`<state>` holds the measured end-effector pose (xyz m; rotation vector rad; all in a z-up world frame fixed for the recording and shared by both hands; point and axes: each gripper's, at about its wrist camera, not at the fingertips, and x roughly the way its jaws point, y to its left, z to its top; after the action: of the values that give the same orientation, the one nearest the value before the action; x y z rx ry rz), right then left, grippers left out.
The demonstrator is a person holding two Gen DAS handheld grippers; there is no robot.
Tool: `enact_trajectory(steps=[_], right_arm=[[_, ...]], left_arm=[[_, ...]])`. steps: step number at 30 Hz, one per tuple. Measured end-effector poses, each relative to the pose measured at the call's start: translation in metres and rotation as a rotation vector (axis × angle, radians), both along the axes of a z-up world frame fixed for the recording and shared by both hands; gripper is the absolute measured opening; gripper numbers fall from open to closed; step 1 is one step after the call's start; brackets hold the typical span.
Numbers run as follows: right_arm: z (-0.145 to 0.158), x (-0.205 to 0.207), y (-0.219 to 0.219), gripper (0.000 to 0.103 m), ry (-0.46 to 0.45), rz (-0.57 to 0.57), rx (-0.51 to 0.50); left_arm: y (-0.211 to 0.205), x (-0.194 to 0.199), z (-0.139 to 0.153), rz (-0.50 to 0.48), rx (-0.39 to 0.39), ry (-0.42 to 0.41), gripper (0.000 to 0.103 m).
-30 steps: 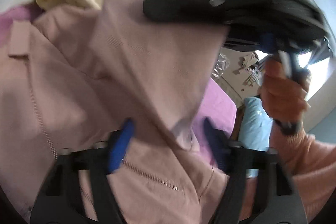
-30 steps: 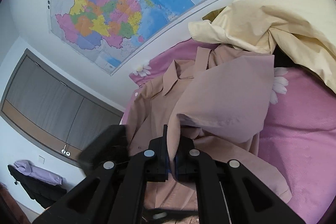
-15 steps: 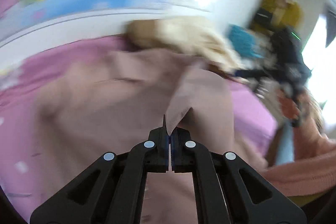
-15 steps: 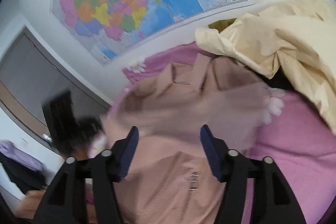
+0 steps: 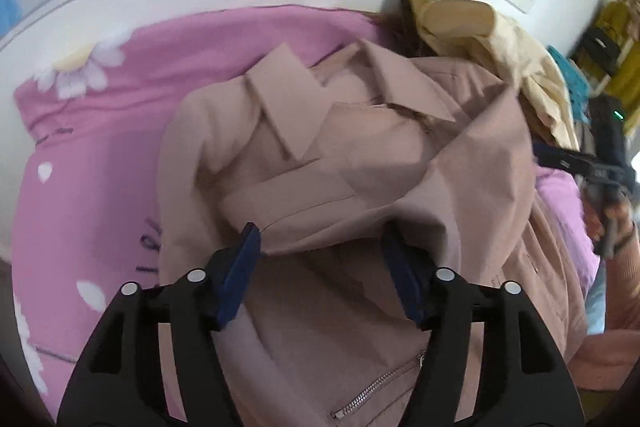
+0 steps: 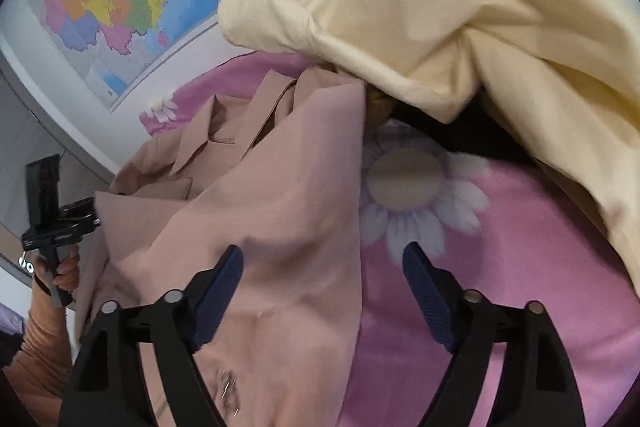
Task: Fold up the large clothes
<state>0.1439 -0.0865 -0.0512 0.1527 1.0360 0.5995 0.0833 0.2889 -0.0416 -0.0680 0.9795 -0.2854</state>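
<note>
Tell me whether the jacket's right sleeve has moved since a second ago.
Yes. The sleeve, earlier pinched up in the right gripper, now lies folded across the pink jacket toward the collar, left of the daisy print; the jaws are opening, pads clear.

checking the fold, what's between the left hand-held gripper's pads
The folded-over sleeve of the pink jacket lies between the opening left hand-held gripper, untouched by its pads, in the left wrist view.
</note>
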Motion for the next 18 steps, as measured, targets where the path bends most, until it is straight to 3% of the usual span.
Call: enact_trajectory(steps=[3, 4, 5, 6, 7, 8, 13, 14, 16, 18], right_arm=[[-0.014, 0.018, 0.012, 0.084, 0.028, 0.004, 0.009], [-0.020, 0.025, 0.017, 0.079, 0.042, 0.017, 0.018], [-0.023, 0.030, 0.021, 0.047, 0.051, 0.030, 0.021], [-0.027, 0.034, 0.026, 0.026, 0.066, 0.066, 0.017], [-0.027, 0.036, 0.027, 0.006, 0.065, 0.070, 0.006], [-0.025, 0.037, 0.024, 0.005, 0.059, 0.061, 0.001], [0.000, 0.039, -0.017, 0.003, 0.050, -0.024, 0.043], [0.004, 0.039, -0.025, 0.003, 0.036, -0.043, 0.029], [0.003, 0.042, -0.036, 0.003, 0.029, -0.107, -0.027], [-0.010, 0.047, -0.044, 0.003, 0.087, -0.128, -0.006]], left_arm=[[-0.003, 0.012, -0.004, -0.024, -0.004, 0.036, 0.067], [-0.006, 0.015, -0.006, -0.029, 0.002, 0.047, 0.063], [-0.008, 0.015, -0.008, -0.034, 0.006, 0.049, 0.056], [-0.011, 0.018, -0.010, -0.051, -0.005, 0.057, 0.036], [-0.011, 0.021, -0.011, -0.052, -0.018, 0.066, 0.008], [-0.011, 0.025, -0.010, -0.041, -0.025, 0.073, 0.003], [-0.006, 0.034, 0.015, 0.031, -0.016, 0.012, 0.005], [0.000, 0.038, 0.018, 0.064, -0.031, 0.023, 0.010], [0.012, 0.046, 0.017, 0.137, -0.039, 0.044, 0.043], [0.014, 0.050, 0.011, 0.113, -0.033, 0.040, 0.049]])
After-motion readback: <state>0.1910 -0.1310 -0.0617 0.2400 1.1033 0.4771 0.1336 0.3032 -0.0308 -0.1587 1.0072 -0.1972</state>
